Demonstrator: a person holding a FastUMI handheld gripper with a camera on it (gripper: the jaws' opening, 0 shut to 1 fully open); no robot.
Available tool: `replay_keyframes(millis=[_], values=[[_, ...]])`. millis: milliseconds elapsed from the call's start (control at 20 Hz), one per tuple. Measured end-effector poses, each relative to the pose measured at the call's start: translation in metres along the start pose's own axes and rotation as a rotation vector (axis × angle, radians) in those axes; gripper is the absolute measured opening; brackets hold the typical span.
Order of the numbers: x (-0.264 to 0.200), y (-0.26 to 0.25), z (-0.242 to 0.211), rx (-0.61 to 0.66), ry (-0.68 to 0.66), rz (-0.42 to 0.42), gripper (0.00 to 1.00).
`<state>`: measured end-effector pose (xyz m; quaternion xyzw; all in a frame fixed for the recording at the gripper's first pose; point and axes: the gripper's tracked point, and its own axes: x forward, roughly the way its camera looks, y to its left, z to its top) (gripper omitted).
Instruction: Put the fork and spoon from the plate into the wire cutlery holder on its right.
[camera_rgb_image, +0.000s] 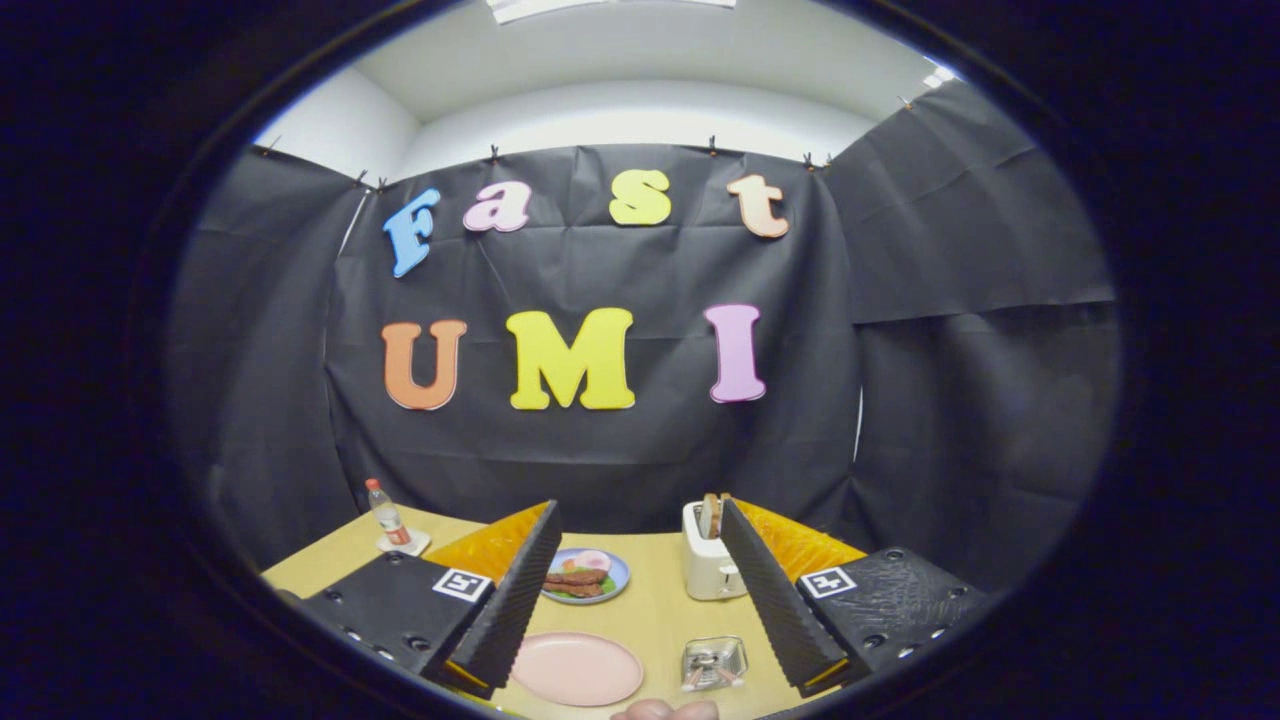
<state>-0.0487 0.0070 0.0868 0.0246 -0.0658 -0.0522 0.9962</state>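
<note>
Pink plate (577, 668) bare; cutlery in wire holder (713, 662).

matt ribbed black fingers (640, 600) spread wide; glossy pink plate (577, 668), shiny wire cutlery holder (713, 662).

The light wooden table (660, 620) carries a pink plate (577, 668) and a wire cutlery holder (713, 662) beside it. Farther back stand a blue food plate (587, 576), a toaster (708, 562) and a bottle (386, 514) on a coaster (404, 545).
</note>
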Motion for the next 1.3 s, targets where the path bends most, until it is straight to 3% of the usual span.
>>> replay_keyframes(millis=[1300], values=[[-0.018, 0.019, 0.014, -0.040, -0.060, -0.008, 0.96]])
